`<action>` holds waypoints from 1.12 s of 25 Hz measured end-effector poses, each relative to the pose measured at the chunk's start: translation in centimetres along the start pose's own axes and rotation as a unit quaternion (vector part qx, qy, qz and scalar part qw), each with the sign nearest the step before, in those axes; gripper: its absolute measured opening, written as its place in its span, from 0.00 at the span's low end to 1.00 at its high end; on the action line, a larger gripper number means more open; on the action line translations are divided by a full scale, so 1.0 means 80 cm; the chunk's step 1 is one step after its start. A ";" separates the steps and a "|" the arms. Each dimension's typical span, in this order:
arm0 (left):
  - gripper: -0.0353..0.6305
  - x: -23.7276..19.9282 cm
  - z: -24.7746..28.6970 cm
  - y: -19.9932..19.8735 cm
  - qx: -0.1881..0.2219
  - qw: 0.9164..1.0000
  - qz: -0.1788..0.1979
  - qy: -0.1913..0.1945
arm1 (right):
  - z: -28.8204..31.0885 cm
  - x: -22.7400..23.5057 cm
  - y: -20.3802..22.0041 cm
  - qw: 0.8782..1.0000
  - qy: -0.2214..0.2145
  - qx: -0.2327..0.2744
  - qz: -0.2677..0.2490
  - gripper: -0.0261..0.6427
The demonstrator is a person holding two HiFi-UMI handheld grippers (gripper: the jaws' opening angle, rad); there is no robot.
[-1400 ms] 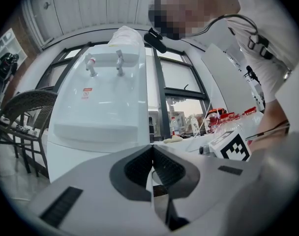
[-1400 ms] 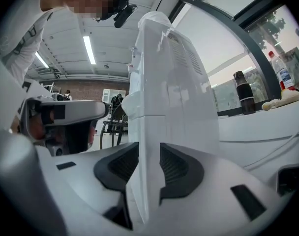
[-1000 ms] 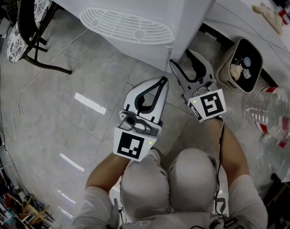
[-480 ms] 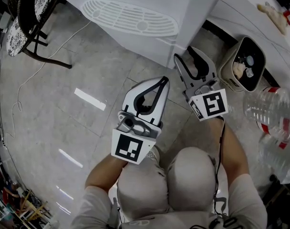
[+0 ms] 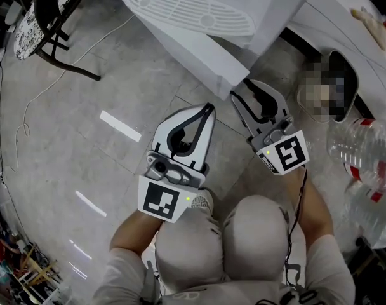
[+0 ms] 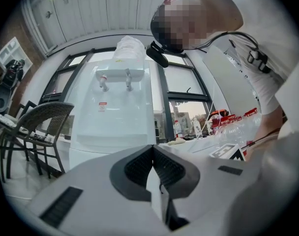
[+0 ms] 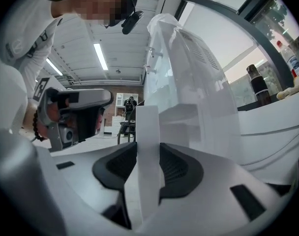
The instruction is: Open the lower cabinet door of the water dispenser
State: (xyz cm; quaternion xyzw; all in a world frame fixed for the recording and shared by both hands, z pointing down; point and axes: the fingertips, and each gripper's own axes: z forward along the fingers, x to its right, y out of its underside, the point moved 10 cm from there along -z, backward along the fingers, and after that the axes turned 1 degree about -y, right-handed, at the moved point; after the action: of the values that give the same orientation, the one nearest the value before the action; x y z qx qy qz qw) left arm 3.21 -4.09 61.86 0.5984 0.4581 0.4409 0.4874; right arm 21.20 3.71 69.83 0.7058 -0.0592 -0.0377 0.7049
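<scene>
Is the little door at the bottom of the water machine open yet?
Not fully. Done: the right gripper has just been closing its jaws and pinches the edge of the cabinet door, which seems to stand slightly out from the water dispenser. In hand: that grip. Left: swinging the door wide open. The left gripper is shut and holds nothing.
</scene>
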 end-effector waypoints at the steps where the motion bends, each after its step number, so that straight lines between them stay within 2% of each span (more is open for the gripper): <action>1: 0.06 -0.003 -0.007 0.000 -0.002 1.000 0.000 -0.004 | -0.001 -0.005 -0.001 1.000 -0.008 0.000 -0.001 0.26; 3: 0.06 -0.007 -0.021 0.001 -0.008 1.000 0.001 -0.011 | 0.001 -0.015 -0.006 1.000 -0.022 0.007 -0.007 0.13; 4: 0.06 -0.008 -0.027 0.002 -0.012 1.000 0.002 -0.014 | 0.004 -0.022 -0.009 0.999 -0.030 0.012 -0.011 0.12; 10: 0.06 -0.016 -0.054 0.003 -0.015 0.999 0.007 -0.029 | 0.025 -0.065 -0.014 0.996 -0.083 0.011 -0.016 0.12; 18: 0.06 -0.033 -0.098 -0.013 -0.011 0.997 0.023 -0.072 | 0.067 -0.122 -0.011 0.986 -0.167 -0.006 -0.018 0.12; 23: 0.06 -0.055 -0.137 -0.017 -0.024 0.991 0.036 -0.126 | 0.109 -0.161 -0.010 0.979 -0.204 -0.003 -0.016 0.12; 28: 0.06 -0.081 -0.164 -0.018 -0.050 0.981 0.045 -0.184 | 0.152 -0.191 -0.011 0.972 -0.233 -0.002 -0.020 0.12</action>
State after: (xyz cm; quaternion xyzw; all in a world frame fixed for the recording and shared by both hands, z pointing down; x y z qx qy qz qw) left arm -10.97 -7.93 61.70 0.6646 0.3106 0.3670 0.5721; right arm 4.40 -6.27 68.42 0.6771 -0.2078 -0.2151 0.6724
